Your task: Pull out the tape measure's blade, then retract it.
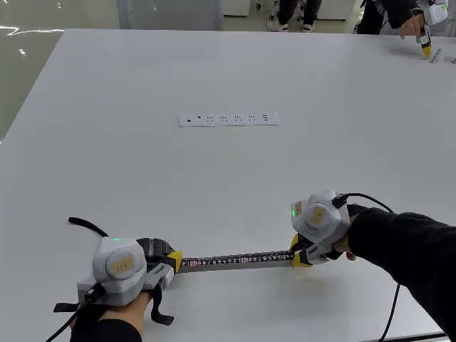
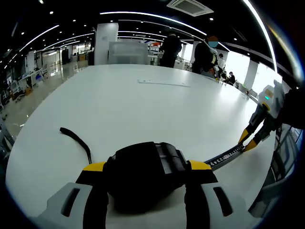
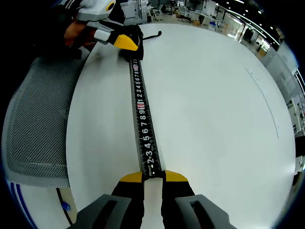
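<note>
White table (image 1: 299, 78) carries everything we see from the head view. The tape measure's black case (image 1: 155, 249) sits at the near edge, and the left gripper (image 1: 169, 266) is clamped around it, a yellow jaw tip showing on the side where the blade leaves. The blade (image 1: 235, 260) lies drawn out flat on the table from the case to the right gripper (image 1: 299, 255), whose jaws are pinched on the blade's far end. A black strap (image 1: 89, 226) curls on the table just beside the case, on the side away from the blade. A white power strip (image 1: 228, 119) lies well beyond the case, toward the middle of the table.

From the left gripper view we look straight onto the case, held tight between the two yellow-tipped jaws. The strap trails off one side of the case. On the other side the blade leads away to the right gripper, which grips its tip. Some people (image 2: 170, 47) stand past the table's far edge, well apart from the case.

From the right gripper view the jaws close on the blade's end, and the numbered blade runs in a straight line up to the case, which rests in the left gripper's grasp. A grey mesh chair (image 3: 38, 119) stands off the table edge, near the case.
</note>
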`<state>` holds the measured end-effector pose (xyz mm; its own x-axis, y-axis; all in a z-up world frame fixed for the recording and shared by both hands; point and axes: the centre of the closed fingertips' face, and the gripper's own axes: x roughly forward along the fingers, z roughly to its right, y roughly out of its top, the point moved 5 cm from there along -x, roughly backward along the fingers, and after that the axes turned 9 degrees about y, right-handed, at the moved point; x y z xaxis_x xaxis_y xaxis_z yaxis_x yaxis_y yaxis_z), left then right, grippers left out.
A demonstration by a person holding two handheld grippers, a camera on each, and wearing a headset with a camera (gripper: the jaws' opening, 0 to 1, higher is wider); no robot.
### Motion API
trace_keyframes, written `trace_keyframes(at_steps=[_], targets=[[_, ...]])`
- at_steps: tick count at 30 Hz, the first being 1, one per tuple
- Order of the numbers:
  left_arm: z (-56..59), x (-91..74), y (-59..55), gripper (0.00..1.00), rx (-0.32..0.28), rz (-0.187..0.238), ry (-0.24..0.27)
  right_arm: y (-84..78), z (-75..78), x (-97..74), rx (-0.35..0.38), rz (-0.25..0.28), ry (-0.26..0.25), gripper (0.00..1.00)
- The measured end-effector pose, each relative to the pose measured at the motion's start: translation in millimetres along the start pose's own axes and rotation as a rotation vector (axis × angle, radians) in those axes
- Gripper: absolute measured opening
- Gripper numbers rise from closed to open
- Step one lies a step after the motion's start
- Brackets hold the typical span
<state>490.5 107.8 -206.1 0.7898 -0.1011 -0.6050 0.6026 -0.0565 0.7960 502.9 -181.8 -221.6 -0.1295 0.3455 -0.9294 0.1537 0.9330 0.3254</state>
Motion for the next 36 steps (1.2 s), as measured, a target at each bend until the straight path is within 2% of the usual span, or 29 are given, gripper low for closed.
trace_keyframes(at_steps=[8, 17, 22, 30, 36], targets=[[0.1, 0.1, -0.5, 0.61, 0.001, -0.002, 0.003, 2.2, 0.5, 0.4, -0.003, -0.005, 0.008, 0.09], [0.5, 0.2, -0.7, 0.61, 0.002, -0.008, 0.003, 6.4, 1.3, 2.9, 0.003, -0.037, 0.013, 0.09], [0.4, 0.6, -0.5, 0.61, 0.001, -0.012, 0.002, 7.4, 0.5, 3.0, 0.005, -0.033, 0.01, 0.09], [0.8, 1.0, -0.4, 0.61, -0.002, -0.024, -0.002, 9.5, 0.3, 3.3, -0.035, -0.045, 0.014, 0.09], [0.1, 1.8, -0.2, 0.61, -0.002, -0.022, -0.004, 11.2, 0.0, 3.9, -0.033, -0.047, 0.011, 0.09]])
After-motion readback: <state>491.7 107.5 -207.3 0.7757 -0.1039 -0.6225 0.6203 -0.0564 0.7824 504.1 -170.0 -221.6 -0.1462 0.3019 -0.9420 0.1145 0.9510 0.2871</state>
